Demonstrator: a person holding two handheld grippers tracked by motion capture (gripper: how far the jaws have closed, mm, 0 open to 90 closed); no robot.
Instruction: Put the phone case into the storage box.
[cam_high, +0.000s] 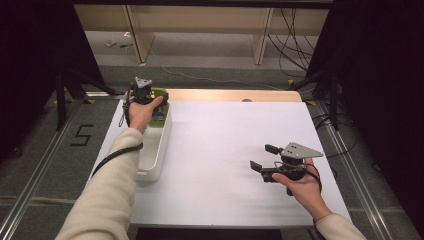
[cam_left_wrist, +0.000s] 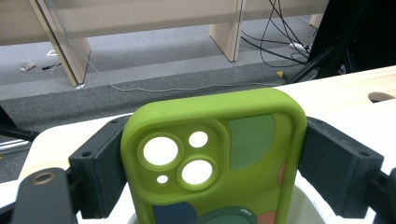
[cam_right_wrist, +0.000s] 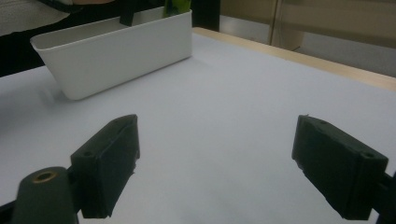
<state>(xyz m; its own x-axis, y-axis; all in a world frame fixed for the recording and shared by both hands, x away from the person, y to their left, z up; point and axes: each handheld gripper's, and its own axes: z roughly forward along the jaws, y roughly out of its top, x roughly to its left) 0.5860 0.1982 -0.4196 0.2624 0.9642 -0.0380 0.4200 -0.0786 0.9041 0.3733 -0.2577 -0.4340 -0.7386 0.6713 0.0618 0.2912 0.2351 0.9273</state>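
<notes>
Your left claw holds the green phone case over the white box.

Your left claw (cam_left_wrist: 212, 163) squeezes the green phone case (cam_left_wrist: 210, 158) by its two sides, one black jaw on each side. The case stands up tall, camera holes near the top, and its bottom end dips into the far end of the white box (cam_high: 152, 157). Your right claw (cam_high: 264, 158) hangs wide open with nothing in it, above the white table (cam_high: 225, 150), well apart from the box.

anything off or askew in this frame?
Nothing stands out. The left gripper grips a green phone case upright over the white bin; the right gripper hangs open over the table.
</notes>
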